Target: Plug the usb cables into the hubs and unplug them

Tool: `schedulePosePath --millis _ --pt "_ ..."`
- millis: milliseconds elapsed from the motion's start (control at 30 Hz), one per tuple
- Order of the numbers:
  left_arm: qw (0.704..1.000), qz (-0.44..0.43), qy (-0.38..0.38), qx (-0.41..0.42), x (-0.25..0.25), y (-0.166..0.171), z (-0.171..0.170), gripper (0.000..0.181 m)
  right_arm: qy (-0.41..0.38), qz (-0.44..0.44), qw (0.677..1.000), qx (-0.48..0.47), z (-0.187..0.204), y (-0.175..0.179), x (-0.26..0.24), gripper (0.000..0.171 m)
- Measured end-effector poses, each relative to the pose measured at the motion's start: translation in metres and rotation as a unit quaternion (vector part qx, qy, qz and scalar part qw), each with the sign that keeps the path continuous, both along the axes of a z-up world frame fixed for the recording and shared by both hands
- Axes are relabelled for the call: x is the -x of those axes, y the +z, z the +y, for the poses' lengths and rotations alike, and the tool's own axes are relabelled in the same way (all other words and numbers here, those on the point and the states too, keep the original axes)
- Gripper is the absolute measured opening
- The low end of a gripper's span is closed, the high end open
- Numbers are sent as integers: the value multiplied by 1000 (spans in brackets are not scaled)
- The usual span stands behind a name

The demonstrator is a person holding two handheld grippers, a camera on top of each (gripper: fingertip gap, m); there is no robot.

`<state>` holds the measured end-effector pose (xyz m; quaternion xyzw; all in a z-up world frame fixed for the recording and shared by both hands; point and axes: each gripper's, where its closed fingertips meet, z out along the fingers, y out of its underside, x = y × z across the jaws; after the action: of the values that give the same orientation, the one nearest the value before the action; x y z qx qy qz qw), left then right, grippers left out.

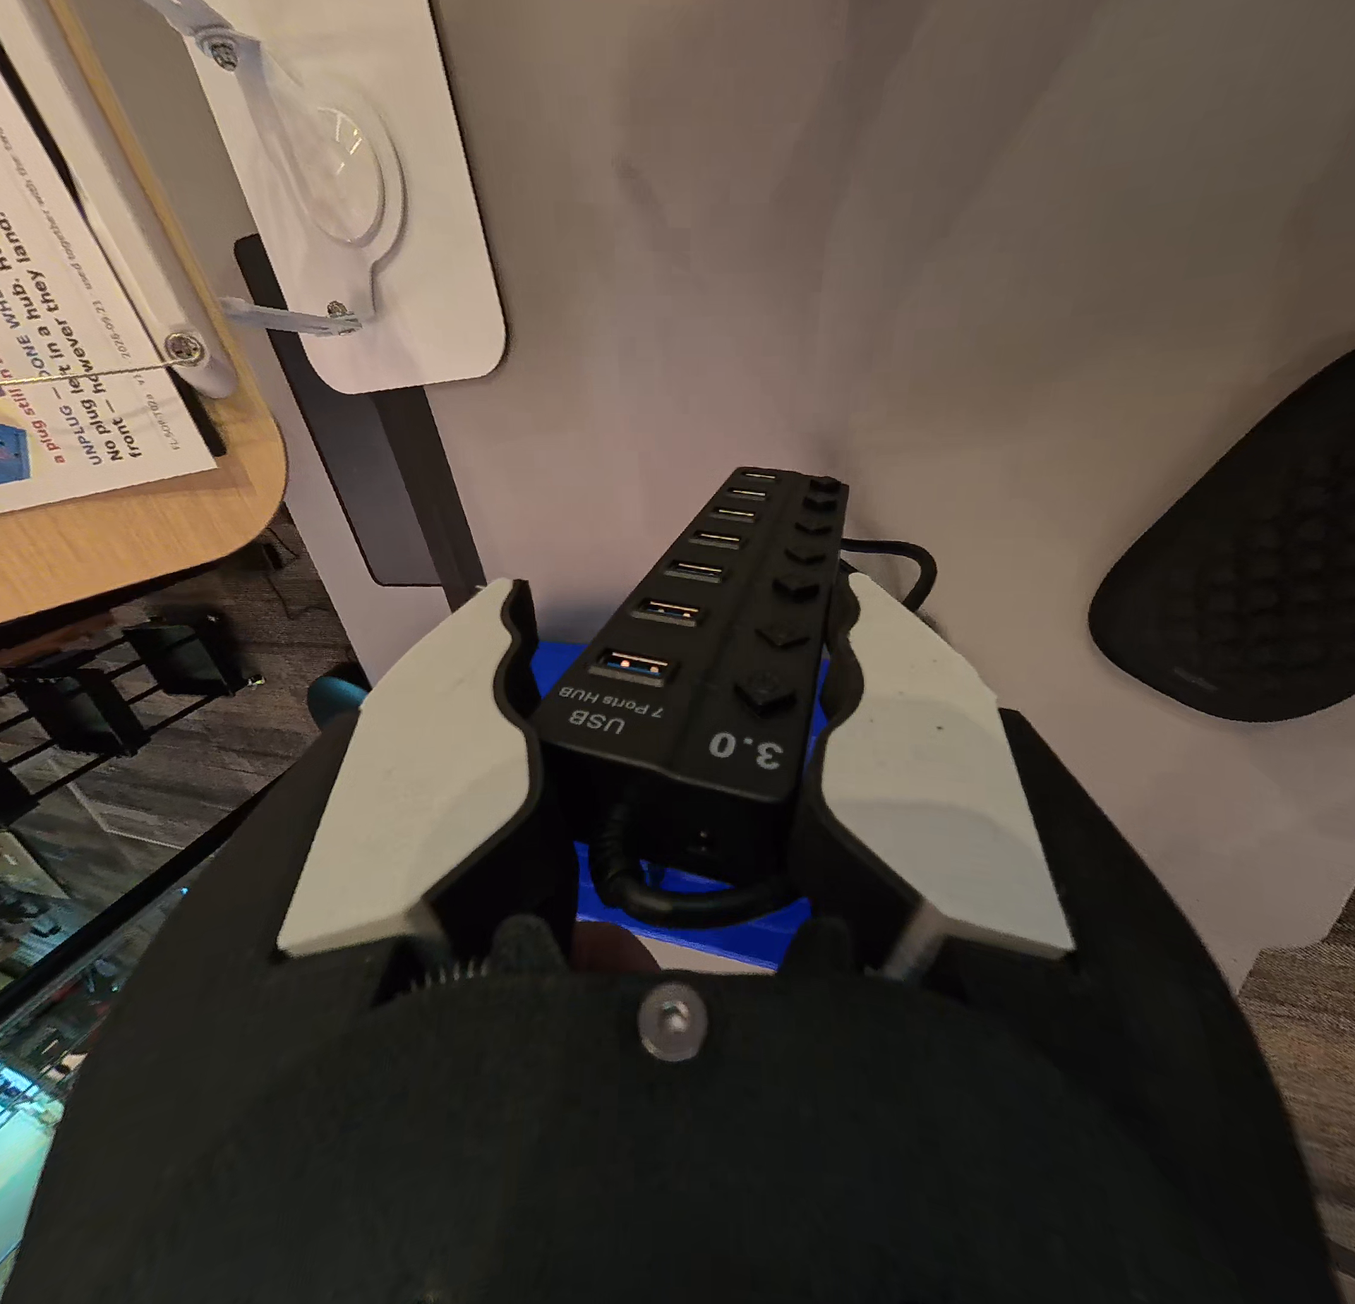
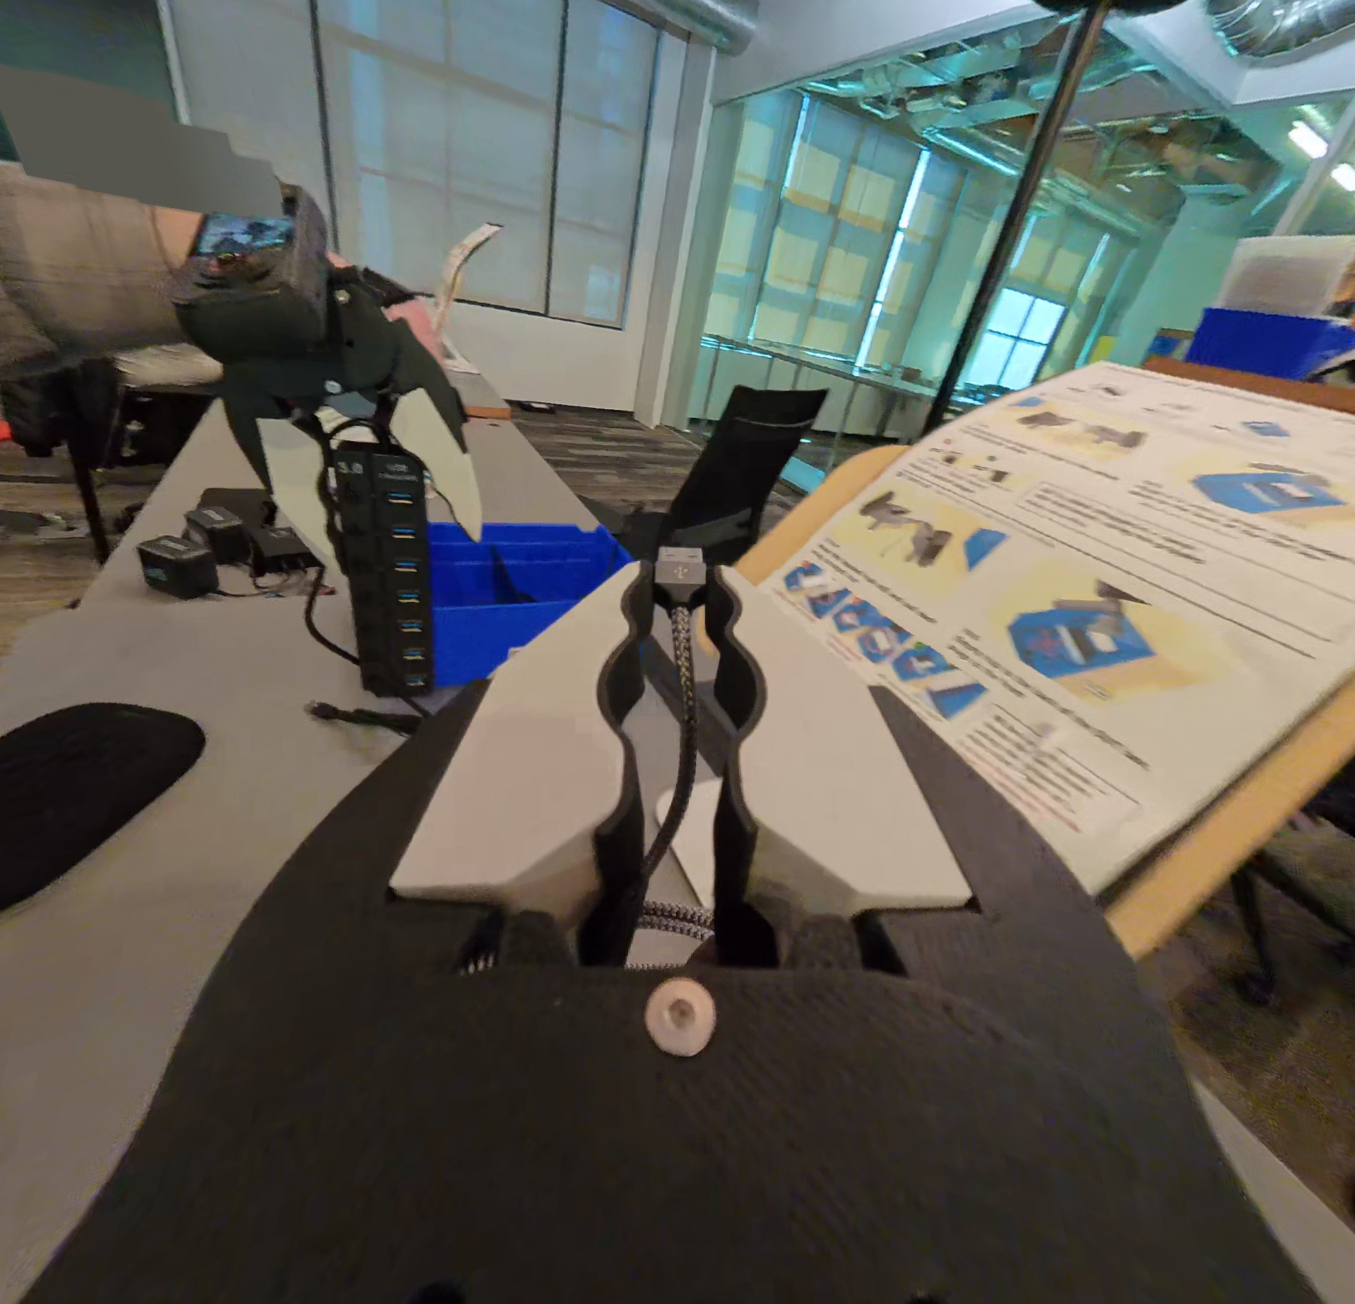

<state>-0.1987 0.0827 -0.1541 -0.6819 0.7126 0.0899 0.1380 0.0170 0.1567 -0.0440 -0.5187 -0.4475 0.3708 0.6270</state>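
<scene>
blue bin [image 2: 513, 609] just behind upright hub [image 2: 392, 580], bare table [image 2: 242, 777] in front

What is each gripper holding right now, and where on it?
Left gripper clamps the black USB hub by its two long sides, near the cable end. Right gripper pinches the braided USB cable by its plug housing, the metal connector sticking out ahead.

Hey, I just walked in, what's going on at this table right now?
A person works two handheld grippers. The left gripper clamps a black USB hub, standing it on end beside a blue bin on the grey table. The right gripper pinches a braided USB cable by its plug, which is apart from the hub, not plugged in.
</scene>
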Motion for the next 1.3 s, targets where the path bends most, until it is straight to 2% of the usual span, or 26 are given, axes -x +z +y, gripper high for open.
schedulePosePath --millis 167,333,433,567,733,967,1200,1233,1300 --pt "1000 -9 5 3 4 -6 -2 77 -128 -27 991 -14 44 10 -128 12" --pt "1000 -4 6 13 2 -14 -4 76 -261 -62 963 -31 76 12 -250 12" --pt "1000 -1 4 15 -4 -15 -3 76 -317 -89 944 -26 93 -5 -304 12" --pt "1000 2 0 15 -12 -14 -2 76 -364 -119 924 -4 112 -49 -350 12" --pt "1000 5 -5 17 -20 -14 -1 76 -372 -143 916 44 130 -116 -366 12" --pt "1000 9 -9 19 -24 -16 -1 76 -331 -120 922 158 135 -183 -346 11" --pt "1000 6 -14 22 -26 -20 -2 76 -291 -234 895 245 129 -252 -324 12" --pt "1000 7 -15 22 -27 -21 -3 76 -290 -254 886 258 128 -259 -325 15" --pt "1000 8 -17 24 -28 -23 -4 76 -293 -289 869 276 124 -269 -330 37"
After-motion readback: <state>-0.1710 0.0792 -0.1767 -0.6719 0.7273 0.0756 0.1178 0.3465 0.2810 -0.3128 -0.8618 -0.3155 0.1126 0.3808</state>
